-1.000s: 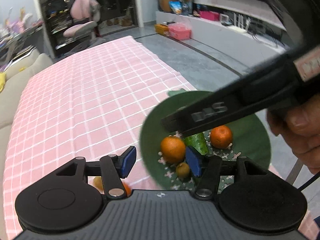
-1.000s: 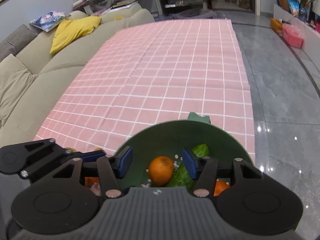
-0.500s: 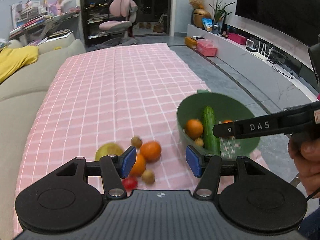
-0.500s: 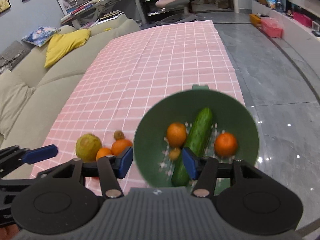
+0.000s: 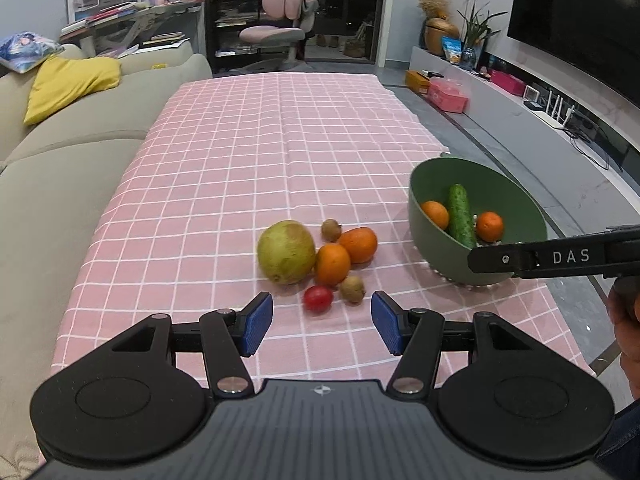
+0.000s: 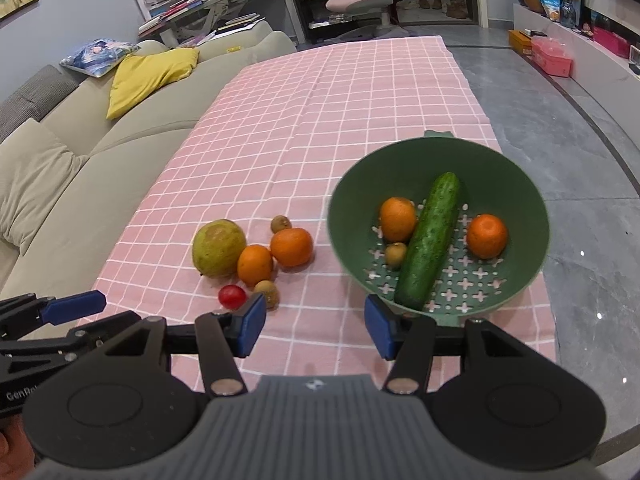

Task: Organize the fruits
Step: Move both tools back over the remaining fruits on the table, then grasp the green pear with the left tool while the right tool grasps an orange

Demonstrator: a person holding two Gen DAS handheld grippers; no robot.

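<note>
Pink-checked table (image 5: pixel 248 152): we hold both claws apart and empty; the tomato (image 5: pixel 318 298) lies just above our left claw (image 5: pixel 322 322), nearer than the right claw (image 6: pixel 316 325).

Your left gripper (image 5: pixel 322 322) is matte black, with two round discs flanking a ribbed grey central housing that carries a small white emblem. Its linkage bars are pinned with silver screws, and each finger ends in a ribbed blue pad (image 5: pixel 256 326). Your right gripper (image 6: pixel 315 326) is built the same way, with matching blue pads (image 6: pixel 378 330); seen side-on from the left camera, its black bar bears the white letters "DAS" and a small screw. In the right camera's view, the left unit's side shows part of a white word beginning "Gen".
</note>
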